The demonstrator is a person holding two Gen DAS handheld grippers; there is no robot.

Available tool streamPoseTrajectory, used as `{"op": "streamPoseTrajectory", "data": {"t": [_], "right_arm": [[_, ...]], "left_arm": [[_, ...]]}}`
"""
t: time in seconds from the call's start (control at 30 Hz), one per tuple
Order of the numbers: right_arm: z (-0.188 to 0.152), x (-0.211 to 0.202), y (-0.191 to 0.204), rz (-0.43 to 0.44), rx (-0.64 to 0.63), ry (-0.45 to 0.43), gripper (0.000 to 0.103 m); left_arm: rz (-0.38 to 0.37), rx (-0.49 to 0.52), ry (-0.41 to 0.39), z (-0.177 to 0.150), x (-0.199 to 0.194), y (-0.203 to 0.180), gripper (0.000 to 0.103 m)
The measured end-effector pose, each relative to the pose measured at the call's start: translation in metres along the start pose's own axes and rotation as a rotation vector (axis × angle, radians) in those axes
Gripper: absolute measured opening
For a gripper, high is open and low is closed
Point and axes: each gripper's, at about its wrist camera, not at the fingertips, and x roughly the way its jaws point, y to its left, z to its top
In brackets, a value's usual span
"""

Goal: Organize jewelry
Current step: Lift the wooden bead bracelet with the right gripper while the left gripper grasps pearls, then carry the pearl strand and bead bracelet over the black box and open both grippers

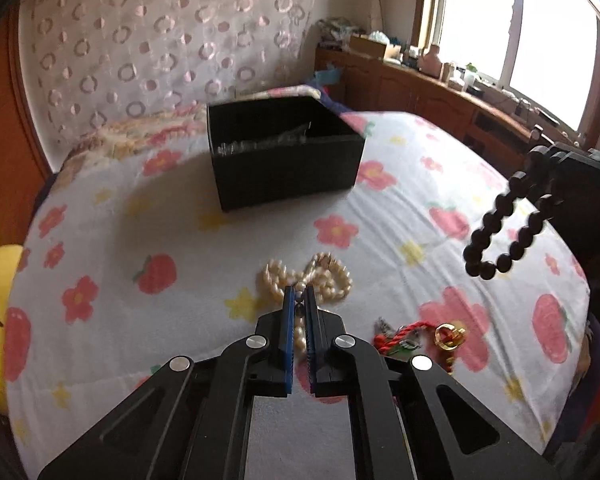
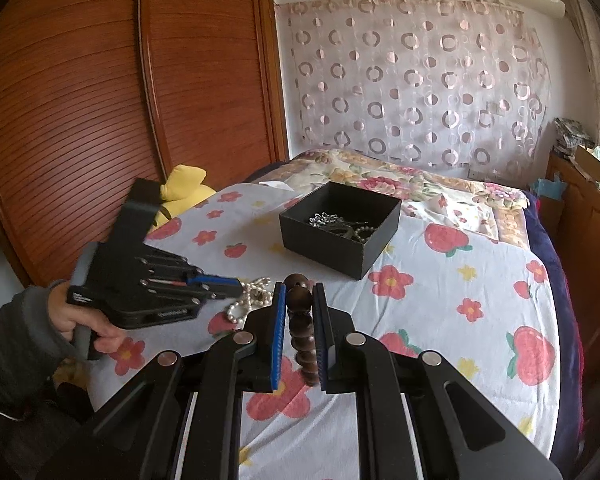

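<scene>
On the flowery bedsheet (image 1: 148,208), the left gripper (image 1: 299,300) is pinching the pearl necklace (image 1: 324,276); at 3 o'clock the right gripper (image 2: 299,300) is clamping a dangling dark bead bracelet (image 1: 500,232), black box (image 1: 284,152) sitting at 12.

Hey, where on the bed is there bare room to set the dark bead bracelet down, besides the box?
Free: the flowered sheet right of the black box, out to the bed's edge, and the patch between the box and the pearl necklace. Crowded: around the pearls, where the left gripper closes on them, and by the red cord and gold piece.
</scene>
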Motion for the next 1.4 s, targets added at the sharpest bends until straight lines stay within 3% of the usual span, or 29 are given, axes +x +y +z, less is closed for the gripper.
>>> {"op": "streamPoseTrajectory", "data": {"t": [0.6,1.2,1.4], "right_arm": [[0.04,-0.023,0.002,-0.021,-0.037,-0.081,0.015],[0.111,-0.006,-0.015,-0.088,-0.062,-0.132,0.015],[0.128,0.012,-0.023,-0.106,-0.058,-0.125,0.015]], "left_arm": [[0.009,0.048,-0.249,0.07,-0.093,-0.016,0.004],[0.084,0.076,-0.37,0.168,-0.125,-0.02,0.004],[0.113,0.061,-0.366,0.197,-0.114,-0.011,0.004]]}}
